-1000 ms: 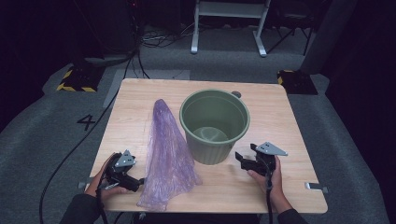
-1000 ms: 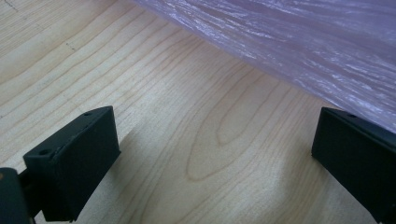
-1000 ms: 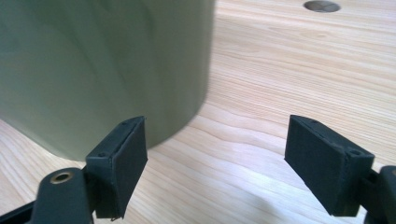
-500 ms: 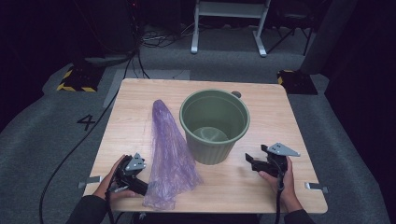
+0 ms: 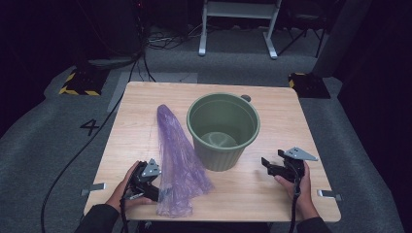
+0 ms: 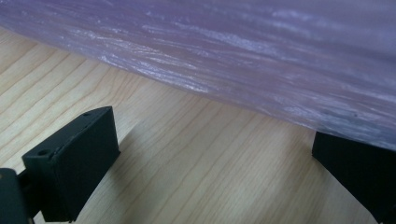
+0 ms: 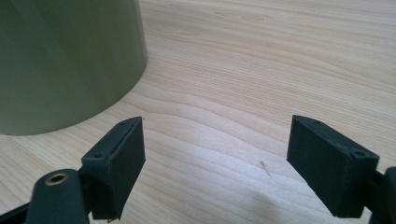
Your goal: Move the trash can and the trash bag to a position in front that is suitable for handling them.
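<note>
A green plastic bucket [image 5: 223, 128] stands upright and empty mid-table. A crumpled purple plastic bag [image 5: 177, 160] lies flat to its left, stretching toward the front edge. My left gripper [image 5: 156, 193] sits at the bag's front left corner, open; in the left gripper view [image 6: 210, 163] the bag [image 6: 243, 60] spans just ahead of the jaws and its edge reaches the right-hand jaw. My right gripper [image 5: 267, 164] rests open on the wood to the right of the bucket; the right gripper view [image 7: 215, 163] shows bare table between its jaws and the bucket wall [image 7: 65, 56] at upper left.
The wooden table [image 5: 277, 116] has small metal brackets at its front corners [image 5: 93, 187] [image 5: 329, 195]. A small dark knob [image 5: 245, 98] lies behind the bucket. A black cable [image 5: 82, 150] runs over the grey floor at the left. A white frame [image 5: 238, 12] stands beyond.
My left gripper has slid right, up to the bag's front corner. The right gripper has shifted a little to the right, away from the bucket. Bucket and bag lie as before.
</note>
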`<state>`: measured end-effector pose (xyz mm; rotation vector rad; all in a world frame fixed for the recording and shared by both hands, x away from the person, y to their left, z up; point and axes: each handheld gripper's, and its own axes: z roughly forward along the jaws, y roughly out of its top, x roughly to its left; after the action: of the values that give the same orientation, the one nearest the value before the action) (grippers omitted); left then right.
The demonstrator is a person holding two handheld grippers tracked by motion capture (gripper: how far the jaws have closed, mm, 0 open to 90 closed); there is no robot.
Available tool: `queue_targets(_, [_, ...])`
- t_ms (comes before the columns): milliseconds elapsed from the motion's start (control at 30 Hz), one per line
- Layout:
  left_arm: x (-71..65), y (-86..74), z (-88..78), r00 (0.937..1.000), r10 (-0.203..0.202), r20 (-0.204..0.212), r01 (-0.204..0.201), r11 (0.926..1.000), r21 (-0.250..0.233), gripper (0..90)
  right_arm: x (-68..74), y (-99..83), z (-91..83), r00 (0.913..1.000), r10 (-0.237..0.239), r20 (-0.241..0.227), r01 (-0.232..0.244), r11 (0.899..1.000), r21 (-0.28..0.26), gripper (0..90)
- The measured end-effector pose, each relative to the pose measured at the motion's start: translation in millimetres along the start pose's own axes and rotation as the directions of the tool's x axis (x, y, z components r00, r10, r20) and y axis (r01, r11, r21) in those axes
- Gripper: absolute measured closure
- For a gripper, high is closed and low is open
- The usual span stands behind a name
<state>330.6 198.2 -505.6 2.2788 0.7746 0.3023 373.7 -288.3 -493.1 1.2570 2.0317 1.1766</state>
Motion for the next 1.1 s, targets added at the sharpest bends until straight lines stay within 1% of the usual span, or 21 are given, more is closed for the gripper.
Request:
queue_targets(67, [-1.1, 0.7, 0.7, 1.0000, -0.003, 0.001, 0.003, 1.0000, -0.001, 0.1, -2.4, -0.3, -0.3, 1.0000, 0.003, 0.002, -0.003, 1.000, -0.001, 19.1])
queue_targets(133, [-1.3, 0.9, 0.2, 0.9999, 0.009, 0.010, -0.009, 0.9999, 0.004, 0.3, -4.3, -0.4, -1.0, 1.0000, 0.007, 0.000, -0.007, 1.000, -0.003, 19.1])
queue_targets(167, [-1.2, 0.1, -1.4, 0.9997, 0.021, 0.016, -0.021, 0.9998, 0.007, 0.5, -5.2, -0.3, -1.5, 1.0000, 0.007, 0.003, -0.007, 1.000, -0.005, 19.1])
queue_targets(233, [-0.9, -1.7, -7.1, 0.9989, 0.048, 0.002, -0.048, 0.9988, 0.011, 2.1, -6.5, -0.6, -2.7, 0.9999, 0.015, -0.001, -0.015, 1.000, -0.007, 19.1])
queue_targets(267, [0.2, -3.4, -10.9, 0.9989, 0.047, 0.005, -0.047, 0.9989, -0.005, 8.3, -7.2, -0.8, -3.1, 0.9999, 0.013, -0.001, -0.014, 1.000, -0.006, 19.1])
queue_targets(300, [0.2, -3.4, -10.9, 0.9989, 0.047, 0.005, -0.047, 0.9989, -0.005, 19.5, -7.2, -0.8, -3.1, 0.9999, 0.013, -0.001, -0.014, 1.000, -0.006, 19.1])
queue_targets(333, [2.7, -6.8, -16.8, 0.9984, 0.056, 0.006, -0.056, 0.9984, 0.001, 25.4, -8.9, -1.4, -3.7, 0.9999, 0.012, 0.001, -0.012, 1.000, -0.007, 19.1])
queue_targets(400, [3.8, -10.4, -20.7, 0.9972, 0.074, -0.013, -0.074, 0.9968, 0.029, 8.9, -10.7, -2.0, -4.2, 0.9998, 0.018, 0.001, -0.018, 1.000, -0.007, 19.1])
queue_targets(433, [5.2, -12.6, -24.8, 0.9963, 0.086, -0.006, -0.085, 0.9961, 0.021, 10.2, -11.8, -2.3, -4.5, 0.9998, 0.021, 0.005, -0.021, 1.000, -0.007, 19.1])
queue_targets(467, [5.2, -12.6, -24.8, 0.9963, 0.086, -0.006, -0.085, 0.9961, 0.021, 21.7, -11.8, -2.3, -4.5, 0.9998, 0.021, 0.005, -0.021, 1.000, -0.007, 19.1])
queue_targets(500, [7.0, -14.7, -29.8, 0.9959, 0.089, -0.017, -0.089, 0.9959, 0.015, 22.9, -13.9, -2.5, -5.6, 0.9996, 0.028, 0.003, -0.028, 1.000, -0.012, 19.1])
queue_targets(567, [10.7, -16.1, -34.5, 0.9963, 0.079, -0.035, -0.079, 0.9968, 0.010, 12.8, -15.0, -2.5, -6.5, 0.9996, 0.028, 0.009, -0.028, 1.000, -0.012, 19.1])
queue_targets(633, [15.2, -16.6, -39.7, 0.9970, 0.068, -0.036, -0.069, 0.9975, -0.016, 21.0, -16.5, -2.7, -7.5, 0.9994, 0.033, 0.010, -0.033, 0.999, -0.014, 19.2])
queue_targets(700, [18.8, -14.9, -42.1, 0.9969, 0.056, -0.055, -0.057, 0.9980, -0.028, 14.2, -17.5, -3.1, -8.0, 0.9994, 0.033, 0.010, -0.033, 0.999, -0.014, 19.2])
queue_targets(767, [20.7, -11.6, -43.5, 0.9960, 0.061, -0.065, -0.064, 0.9970, -0.044, 18.8, -18.5, -3.8, -8.4, 0.9992, 0.037, 0.011, -0.037, 0.999, -0.011, 19.2])
queue_targets(833, [22.0, -6.8, -44.4, 0.9948, 0.071, -0.073, -0.074, 0.9960, -0.049, 15.6, -19.5, -4.4, -8.3, 0.9992, 0.038, 0.009, -0.038, 0.999, -0.010, 19.3])
queue_targets(867, [22.5, -4.0, -45.4, 0.9927, 0.079, -0.090, -0.084, 0.9952, -0.051, 17.4, -20.0, -4.5, -8.4, 0.9991, 0.040, 0.011, -0.040, 0.999, -0.009, 19.4])
queue_targets(900, [22.5, -4.0, -45.4, 0.9927, 0.079, -0.090, -0.084, 0.9952, -0.051, 17.0, -20.0, -4.5, -8.4, 0.9991, 0.040, 0.011, -0.040, 0.999, -0.009, 19.4])
queue_targets(967, [24.9, 2.9, -49.3, 0.9908, 0.075, -0.113, -0.085, 0.9931, -0.081, 15.5, -20.7, -4.7, -8.4, 0.9989, 0.046, 0.011, -0.045, 0.999, -0.009, 19.5])
queue_targets(1033, [28.1, 11.3, -55.2, 0.9896, 0.089, -0.112, -0.102, 0.9890, -0.107, 15.9, -22.0, -5.2, -8.3, 0.9988, 0.049, 0.012, -0.049, 0.999, -0.007, 19.8])
queue_targets(1100, [28.9, 14.6, -57.2, 0.9891, 0.087, -0.119, -0.101, 0.9874, -0.122, 15.6, -22.1, -5.3, -8.2, 0.9987, 0.050, 0.011, -0.050, 0.999, -0.007, 19.8])
